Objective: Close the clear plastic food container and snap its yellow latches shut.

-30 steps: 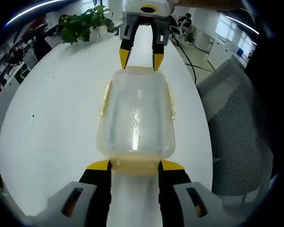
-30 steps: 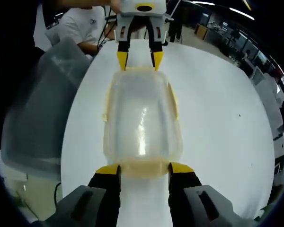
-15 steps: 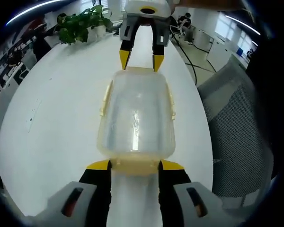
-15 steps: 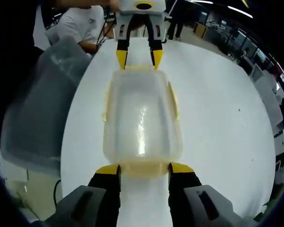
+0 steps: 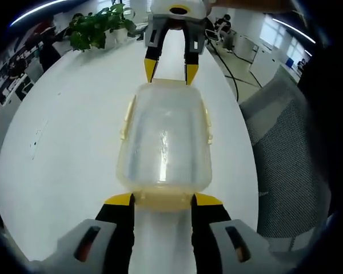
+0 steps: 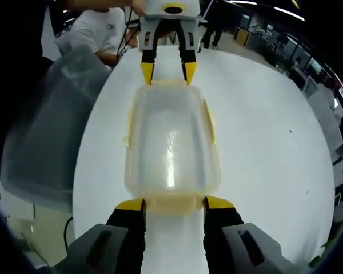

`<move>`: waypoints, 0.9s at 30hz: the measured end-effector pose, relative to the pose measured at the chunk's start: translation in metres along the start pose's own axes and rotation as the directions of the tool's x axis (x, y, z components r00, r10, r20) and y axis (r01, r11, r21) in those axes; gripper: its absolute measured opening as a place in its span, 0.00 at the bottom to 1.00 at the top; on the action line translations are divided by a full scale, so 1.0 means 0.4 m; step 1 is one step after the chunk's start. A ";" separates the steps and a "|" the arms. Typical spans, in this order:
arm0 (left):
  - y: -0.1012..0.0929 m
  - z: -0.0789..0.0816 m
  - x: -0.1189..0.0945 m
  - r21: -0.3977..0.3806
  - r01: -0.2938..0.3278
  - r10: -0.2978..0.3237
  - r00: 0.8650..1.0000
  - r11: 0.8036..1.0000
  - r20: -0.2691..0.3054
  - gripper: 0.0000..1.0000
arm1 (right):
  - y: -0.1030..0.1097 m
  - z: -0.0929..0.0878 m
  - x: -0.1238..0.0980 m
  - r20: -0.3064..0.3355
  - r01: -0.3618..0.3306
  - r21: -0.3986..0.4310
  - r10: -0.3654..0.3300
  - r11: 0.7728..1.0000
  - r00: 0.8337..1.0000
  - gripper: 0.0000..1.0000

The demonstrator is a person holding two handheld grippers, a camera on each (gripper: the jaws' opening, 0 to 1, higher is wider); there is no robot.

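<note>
already the lid sits on the clear plastic food container point(image 5: 164, 140) on the white table point(image 5: 74, 131). left gripper point(image 5: 162, 200) and right gripper point(image 6: 174, 204), fingers apart, straddle the two end latches; whether any latches are snapped i cannot tell.

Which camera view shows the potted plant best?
The left gripper view: the potted plant stands at the table's far end, leaves clearly visible. The right gripper view faces the opposite way, toward a seated person, so it adds nothing on the plant.
</note>
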State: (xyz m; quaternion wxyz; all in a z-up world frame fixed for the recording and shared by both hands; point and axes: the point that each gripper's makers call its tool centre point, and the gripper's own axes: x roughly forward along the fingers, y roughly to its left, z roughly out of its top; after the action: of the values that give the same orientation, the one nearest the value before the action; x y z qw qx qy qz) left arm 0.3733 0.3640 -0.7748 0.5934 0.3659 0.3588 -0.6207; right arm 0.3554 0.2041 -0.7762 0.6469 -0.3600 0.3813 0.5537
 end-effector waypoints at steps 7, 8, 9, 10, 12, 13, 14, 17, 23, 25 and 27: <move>-0.002 -0.001 0.005 0.009 -0.005 0.005 1.000 1.000 -0.002 0.37 | 0.002 -0.001 0.002 0.004 -0.002 0.003 0.002 1.000 1.000 0.38; -0.002 -0.001 0.007 0.011 -0.007 0.007 1.000 1.000 -0.003 0.37 | 0.002 -0.002 0.003 0.003 -0.001 0.004 0.001 1.000 1.000 0.38; -0.002 -0.001 0.008 0.012 -0.008 0.008 1.000 1.000 -0.003 0.37 | 0.002 -0.002 0.004 0.002 -0.001 0.005 0.001 1.000 1.000 0.38; -0.003 -0.002 0.009 0.015 -0.008 0.008 1.000 1.000 -0.003 0.37 | 0.004 -0.003 0.004 0.002 -0.006 0.010 0.006 1.000 1.000 0.38; -0.003 -0.001 0.010 0.028 -0.009 0.009 1.000 1.000 0.003 0.38 | 0.008 -0.004 0.004 0.001 -0.013 0.011 0.013 1.000 1.000 0.39; -0.003 -0.001 0.009 0.034 -0.013 0.012 1.000 0.999 0.008 0.38 | 0.009 -0.004 0.003 0.003 -0.013 0.007 0.013 1.000 1.000 0.39; -0.004 -0.001 0.009 0.036 -0.015 0.014 1.000 0.999 0.014 0.38 | 0.008 -0.006 0.002 0.004 -0.012 0.007 0.012 1.000 1.000 0.39; -0.005 0.001 0.009 0.026 -0.018 0.017 0.999 0.999 0.044 0.39 | 0.004 -0.012 0.001 0.003 0.006 0.017 -0.006 1.000 1.000 0.40; -0.010 -0.005 0.005 -0.038 -0.027 0.030 0.998 0.999 0.062 0.39 | 0.010 -0.024 -0.020 0.016 0.022 0.141 -0.025 0.990 1.000 0.41; -0.010 -0.013 0.002 -0.061 -0.035 0.039 0.997 0.998 0.063 0.37 | 0.009 -0.026 -0.033 0.037 0.035 0.197 -0.043 0.980 0.998 0.41; -0.011 -0.024 -0.003 -0.099 -0.036 0.043 0.997 0.994 0.064 0.37 | 0.009 -0.024 -0.045 0.060 0.032 0.291 -0.052 0.956 0.997 0.41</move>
State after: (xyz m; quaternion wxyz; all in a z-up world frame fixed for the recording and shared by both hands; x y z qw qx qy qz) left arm 0.3690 0.3733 -0.7782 0.6343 0.3228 0.3616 -0.6022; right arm 0.3490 0.1881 -0.7644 0.7166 -0.2507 0.4286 0.4898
